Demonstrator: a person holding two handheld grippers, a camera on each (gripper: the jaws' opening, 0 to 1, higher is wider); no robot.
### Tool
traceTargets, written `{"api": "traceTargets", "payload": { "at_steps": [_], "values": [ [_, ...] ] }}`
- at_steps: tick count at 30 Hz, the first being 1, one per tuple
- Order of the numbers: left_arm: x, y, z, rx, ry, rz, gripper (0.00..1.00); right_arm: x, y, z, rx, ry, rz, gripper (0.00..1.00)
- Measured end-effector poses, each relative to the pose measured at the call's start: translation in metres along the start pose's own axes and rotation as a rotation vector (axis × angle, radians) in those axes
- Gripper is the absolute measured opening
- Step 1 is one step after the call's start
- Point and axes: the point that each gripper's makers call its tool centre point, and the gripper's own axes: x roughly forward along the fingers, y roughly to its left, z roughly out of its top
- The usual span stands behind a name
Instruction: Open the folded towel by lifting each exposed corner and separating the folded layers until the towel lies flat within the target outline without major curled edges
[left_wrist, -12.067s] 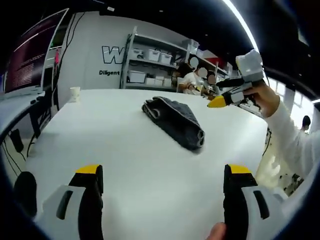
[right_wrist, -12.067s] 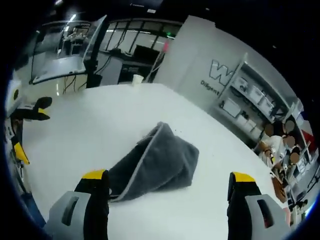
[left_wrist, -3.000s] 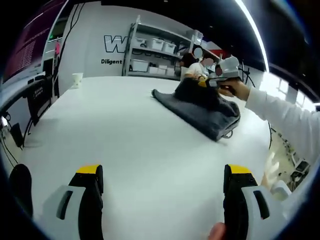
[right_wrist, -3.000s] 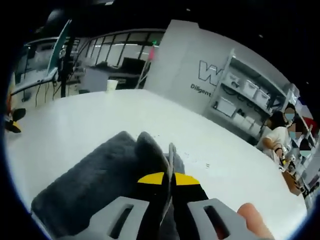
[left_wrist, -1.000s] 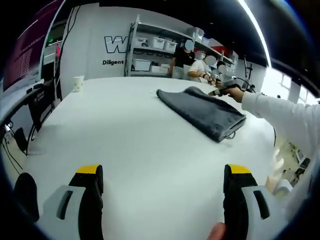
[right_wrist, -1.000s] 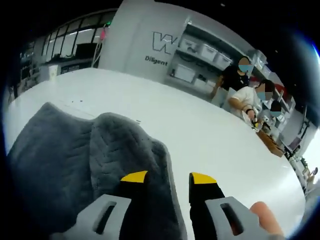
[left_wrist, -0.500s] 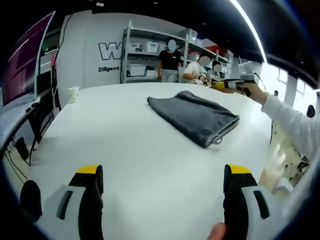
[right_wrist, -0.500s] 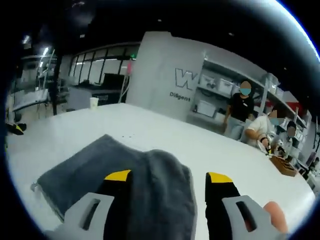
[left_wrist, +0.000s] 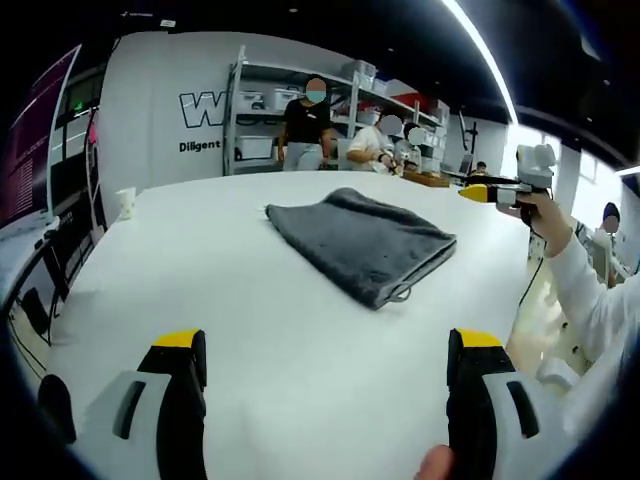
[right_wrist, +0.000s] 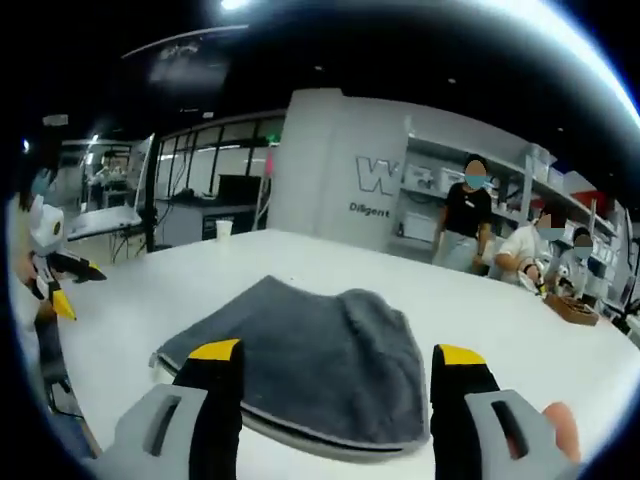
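My towel (left_wrist: 358, 243) lies mostly flat but looks doubled — more to open — and both grippers (left_wrist: 320, 345) (right_wrist: 328, 355) are wide apart, empty.

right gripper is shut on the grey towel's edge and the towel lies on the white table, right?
Not quite. The right gripper is open, its jaws spread apart above the towel and holding nothing, as the right gripper view shows. The grey towel does lie on the white table.
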Motion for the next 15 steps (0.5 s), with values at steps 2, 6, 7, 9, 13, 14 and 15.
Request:
{"api": "traceTargets", "payload": {
  "at_steps": [2, 6, 7, 9, 13, 14, 15],
  "values": [
    [0.000, -0.003, 0.000, 0.004, 0.005, -0.002, 1.00, -0.014, 0.002, -0.016, 0.031, 0.041, -0.009, 0.85],
    [0.001, -0.007, 0.001, 0.010, 0.009, -0.006, 1.00, -0.030, -0.001, -0.032, 0.047, 0.078, -0.037, 0.99],
    [0.002, -0.007, 0.001, 0.011, 0.012, -0.004, 1.00, -0.035, -0.002, -0.035, 0.056, 0.087, -0.042, 0.99],
    [0.003, -0.008, 0.000, 0.014, 0.018, -0.004, 1.00, -0.043, -0.005, -0.035, 0.076, 0.070, -0.053, 0.99],
    [0.004, -0.013, 0.001, 0.021, 0.025, -0.015, 1.00, -0.057, -0.002, -0.038, 0.102, 0.050, -0.044, 0.99],
    [0.004, -0.014, 0.001, 0.023, 0.025, -0.019, 1.00, -0.059, -0.001, -0.039, 0.104, 0.051, -0.041, 0.99],
    [0.005, -0.016, 0.001, 0.025, 0.024, -0.023, 1.00, -0.062, 0.001, -0.041, 0.104, 0.057, -0.033, 0.99]
  ]
}}
